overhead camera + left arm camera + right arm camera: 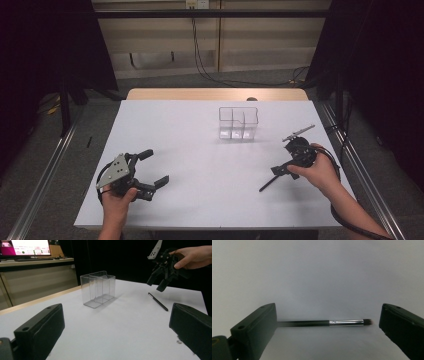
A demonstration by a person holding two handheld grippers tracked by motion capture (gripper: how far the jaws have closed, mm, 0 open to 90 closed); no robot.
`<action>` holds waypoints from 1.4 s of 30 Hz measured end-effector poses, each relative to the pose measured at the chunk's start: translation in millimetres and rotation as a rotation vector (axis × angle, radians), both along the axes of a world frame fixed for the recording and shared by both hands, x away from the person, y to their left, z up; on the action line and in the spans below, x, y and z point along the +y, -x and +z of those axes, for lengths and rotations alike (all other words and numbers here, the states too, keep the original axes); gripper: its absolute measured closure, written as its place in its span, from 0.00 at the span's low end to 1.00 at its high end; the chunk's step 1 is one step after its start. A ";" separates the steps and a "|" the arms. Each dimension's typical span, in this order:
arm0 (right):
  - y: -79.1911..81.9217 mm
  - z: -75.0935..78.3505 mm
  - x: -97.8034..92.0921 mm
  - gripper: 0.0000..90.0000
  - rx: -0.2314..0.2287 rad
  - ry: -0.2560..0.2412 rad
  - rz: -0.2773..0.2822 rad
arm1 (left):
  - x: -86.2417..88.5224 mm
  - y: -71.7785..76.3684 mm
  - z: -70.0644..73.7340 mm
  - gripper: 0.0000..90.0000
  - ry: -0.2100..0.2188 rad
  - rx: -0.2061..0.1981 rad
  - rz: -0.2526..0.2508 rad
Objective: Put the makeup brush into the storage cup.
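Observation:
A thin black makeup brush (270, 183) lies flat on the white table at the right. In the right gripper view the brush (317, 322) runs across between the two jaws, with a silver ferrule (347, 322) and a dark tip; its handle end is hidden behind the left jaw. My right gripper (283, 172) hovers just above the brush (158, 301), open and holding nothing. My left gripper (156, 168) is open near the table's front left, with nothing between its jaws. A clear plastic organizer (238, 122) with upright dividers stands at the back centre and looks empty.
The white table (200, 150) has a wooden strip along its far edge. Metal rails run down both sides of the table on the floor, and cables trail behind it. A lit monitor (29, 247) stands on a desk beyond the organizer (98, 288).

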State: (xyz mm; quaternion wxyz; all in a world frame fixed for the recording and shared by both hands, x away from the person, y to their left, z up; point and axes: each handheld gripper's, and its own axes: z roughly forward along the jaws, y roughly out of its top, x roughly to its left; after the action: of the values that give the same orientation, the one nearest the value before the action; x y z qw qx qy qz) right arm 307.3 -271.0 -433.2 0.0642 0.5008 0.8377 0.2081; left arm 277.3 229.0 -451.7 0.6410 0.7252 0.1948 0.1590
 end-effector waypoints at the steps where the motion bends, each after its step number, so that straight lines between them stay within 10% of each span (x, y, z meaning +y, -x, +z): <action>1: -0.4 -0.8 -0.1 0.01 0.005 0.002 -0.001 | -0.3 -0.1 -0.1 0.00 -0.001 -0.001 -0.002; 42: -1.0 -16.2 0.2 0.01 0.075 0.010 -0.051 | -1.1 -1.2 -0.4 0.00 -0.009 -0.001 -0.009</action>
State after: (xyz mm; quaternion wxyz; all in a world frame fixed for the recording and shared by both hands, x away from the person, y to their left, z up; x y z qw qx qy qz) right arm 308.3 -270.8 -449.3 0.0404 0.5291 0.8275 0.1831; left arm 278.5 227.9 -452.0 0.6385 0.7288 0.1904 0.1577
